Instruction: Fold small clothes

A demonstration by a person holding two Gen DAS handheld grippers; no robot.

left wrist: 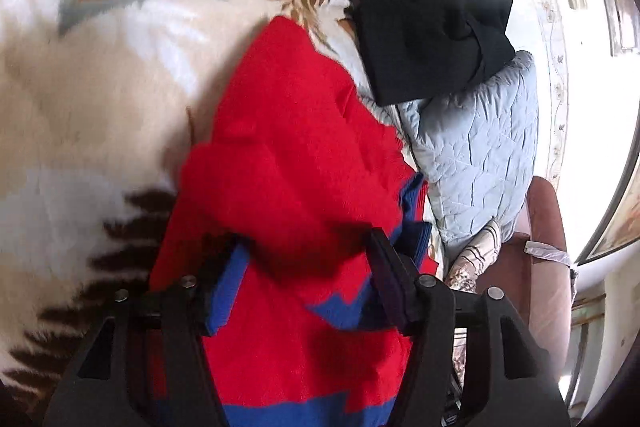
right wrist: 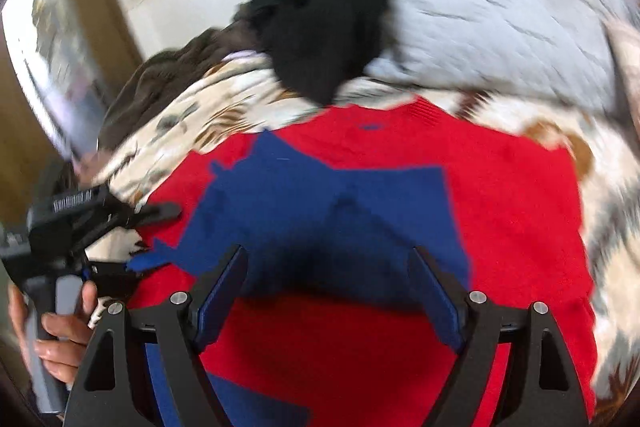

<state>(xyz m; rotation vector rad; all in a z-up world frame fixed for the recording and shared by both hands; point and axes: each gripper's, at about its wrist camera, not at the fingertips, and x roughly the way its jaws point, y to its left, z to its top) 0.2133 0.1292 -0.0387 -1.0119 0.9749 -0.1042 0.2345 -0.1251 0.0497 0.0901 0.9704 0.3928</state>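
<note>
Right wrist view has the right gripper spread wide just above the red and blue sweater, pinching nothing. That sweater lies on a leaf-patterned blanket, its long axis running away from the camera, collar at the far end. At left, the left gripper stands parted at the sweater's edge. Beyond lie a black garment and a pale quilt
</note>
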